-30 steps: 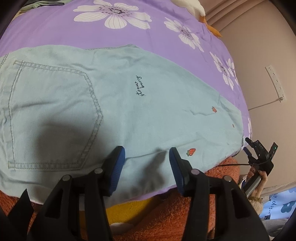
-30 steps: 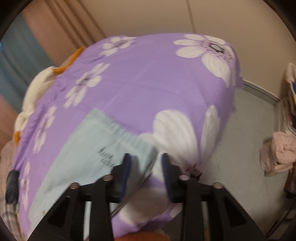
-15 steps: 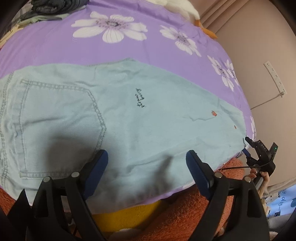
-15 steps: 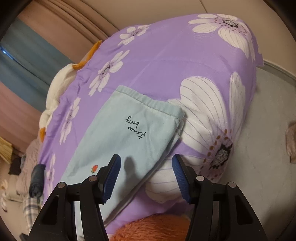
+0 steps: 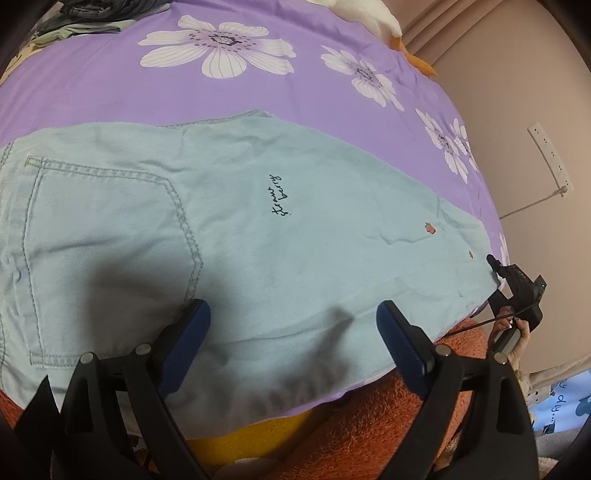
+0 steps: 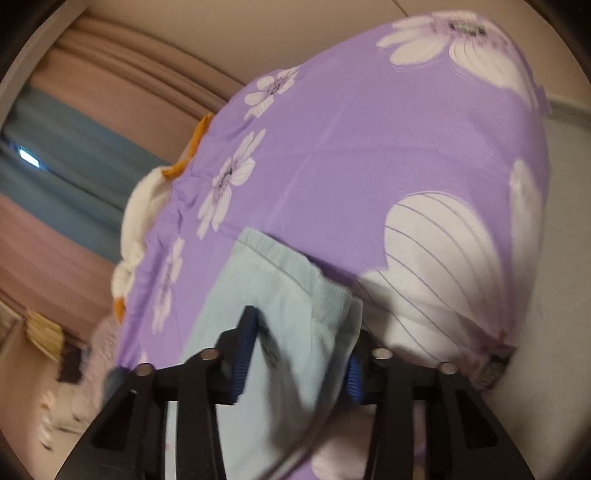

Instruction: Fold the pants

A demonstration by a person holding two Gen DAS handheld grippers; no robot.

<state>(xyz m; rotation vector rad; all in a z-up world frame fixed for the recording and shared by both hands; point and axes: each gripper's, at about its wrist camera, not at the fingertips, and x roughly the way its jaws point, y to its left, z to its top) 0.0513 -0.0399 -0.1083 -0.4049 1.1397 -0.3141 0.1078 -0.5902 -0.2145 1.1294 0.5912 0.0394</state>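
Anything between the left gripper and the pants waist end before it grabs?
Nothing visible. The left gripper hangs wide open right over the near edge of the pants, bare denim between its fingers. The right gripper is closing around the leg hem.

Your pants (image 5: 258,229) lie flat on the bedsheet (image 5: 110,81), the pocket end before your left gripper (image 5: 291,332) and the hem end between your right gripper's (image 6: 295,354) closing jaws, with a plush toy (image 5: 365,11) at the bed's far edge.
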